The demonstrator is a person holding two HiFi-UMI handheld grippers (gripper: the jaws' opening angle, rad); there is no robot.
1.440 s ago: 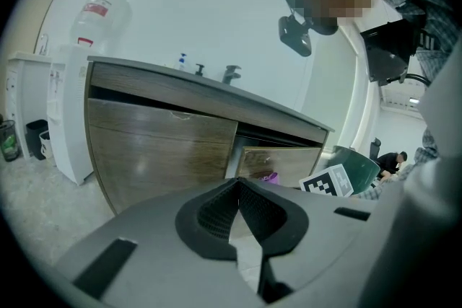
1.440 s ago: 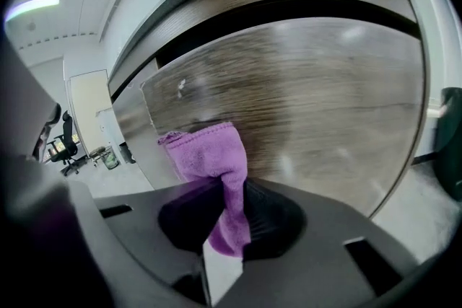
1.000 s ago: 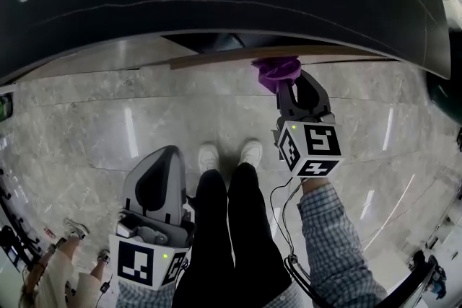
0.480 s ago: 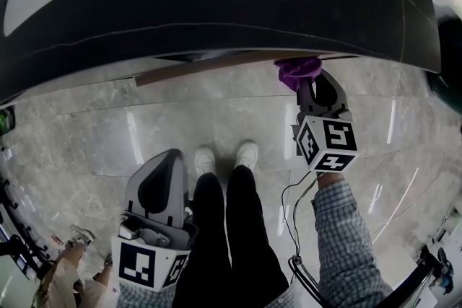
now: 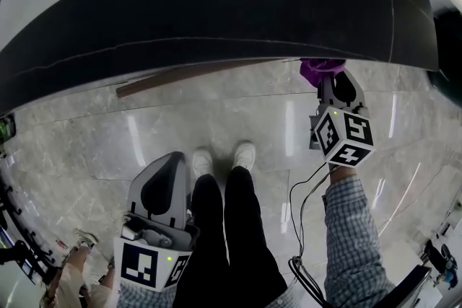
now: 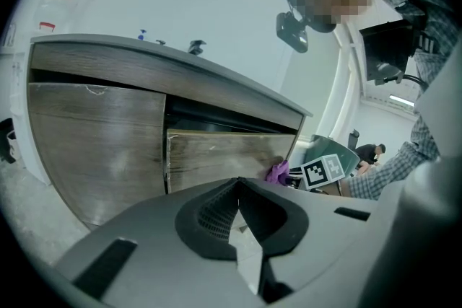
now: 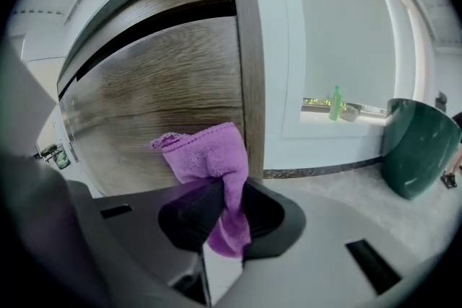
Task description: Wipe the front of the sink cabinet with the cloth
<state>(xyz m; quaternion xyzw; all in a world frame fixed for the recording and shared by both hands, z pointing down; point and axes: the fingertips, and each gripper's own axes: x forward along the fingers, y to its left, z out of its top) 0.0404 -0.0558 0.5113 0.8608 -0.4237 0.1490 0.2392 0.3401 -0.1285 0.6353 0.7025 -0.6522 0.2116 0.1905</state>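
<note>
The right gripper point(image 7: 224, 209) has its fingers closed on a purple cloth point(image 7: 206, 155), which bunches above the tips and hangs below them. The cloth sits against the wooden cabinet front point(image 7: 144, 97), low on the panel and just beside its right edge strip point(image 7: 249, 68). Contact looks likely but cannot be confirmed. The left gripper point(image 6: 242, 216) is held near the person's legs point(image 5: 224, 227), fingers closed on nothing, well apart from the cabinet.

Assessment: the wiping step is in hand, at the right end of the front. The next move calls for pressing the cloth flat and sweeping it leftward along the panel, as the wide area toward the left edge looks yet to be covered.
</note>
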